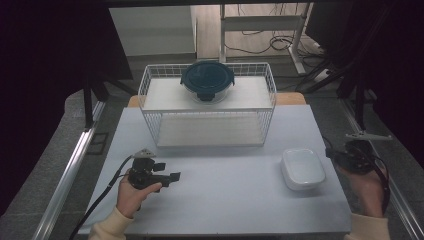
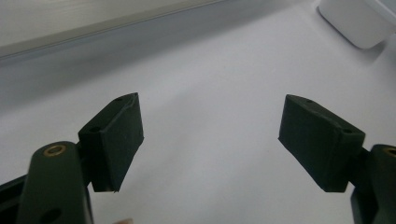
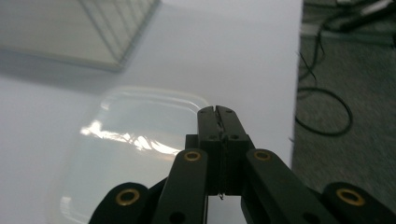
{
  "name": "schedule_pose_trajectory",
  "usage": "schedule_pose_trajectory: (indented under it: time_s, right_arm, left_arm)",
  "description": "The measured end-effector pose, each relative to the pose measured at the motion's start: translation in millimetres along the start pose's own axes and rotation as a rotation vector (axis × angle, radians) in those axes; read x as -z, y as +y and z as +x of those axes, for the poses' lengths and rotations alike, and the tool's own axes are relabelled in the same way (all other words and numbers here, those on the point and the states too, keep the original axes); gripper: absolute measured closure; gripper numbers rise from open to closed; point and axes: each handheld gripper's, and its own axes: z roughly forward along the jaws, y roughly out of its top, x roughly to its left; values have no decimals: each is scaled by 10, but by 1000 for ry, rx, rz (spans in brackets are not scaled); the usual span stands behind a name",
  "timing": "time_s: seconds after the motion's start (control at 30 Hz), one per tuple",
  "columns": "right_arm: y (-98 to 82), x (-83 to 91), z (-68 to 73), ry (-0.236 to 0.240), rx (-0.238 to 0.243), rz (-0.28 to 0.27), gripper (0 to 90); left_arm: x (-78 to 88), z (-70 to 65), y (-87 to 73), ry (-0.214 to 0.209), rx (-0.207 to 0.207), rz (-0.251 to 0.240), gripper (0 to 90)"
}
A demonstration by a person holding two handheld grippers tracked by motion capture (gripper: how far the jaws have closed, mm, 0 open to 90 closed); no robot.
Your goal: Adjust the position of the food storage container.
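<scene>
White dish (image 1: 303,168) lies on the table (image 1: 225,200) near its right edge, just beside the right gripper (image 3: 217,110), whose jaws are pressed together on nothing. Left gripper (image 2: 210,140) rests wide and empty, well apart.

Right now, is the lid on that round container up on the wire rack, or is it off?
On. The dark blue lid covers the round container on the wire rack, with a clip tab hanging down its front.
</scene>
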Motion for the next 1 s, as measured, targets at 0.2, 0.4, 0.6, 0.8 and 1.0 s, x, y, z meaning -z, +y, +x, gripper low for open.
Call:
schedule_pose_trajectory:
  time_s: [0.2, 0.4, 0.6, 0.8, 1.0]
  right_arm:
    - [-141, -241, -103, -19, -11, 104, 891]
    - [-185, -355, -72, -33, 12, 169, 891]
    - [-196, -434, -40, -31, 19, 195, 892]
    - [-160, -474, 77, -6, 42, 203, 893]
    - [-130, -502, 246, 24, 80, 213, 893]
  left_arm:
    - [-14, 20, 10, -8, 4, 2, 212]
    - [29, 35, 25, -12, 13, -16, 213]
    - [14, 38, -12, -16, 7, 1, 212]
    - [42, 25, -7, -23, 28, -20, 214]
    - [33, 21, -14, -21, 25, -12, 214]
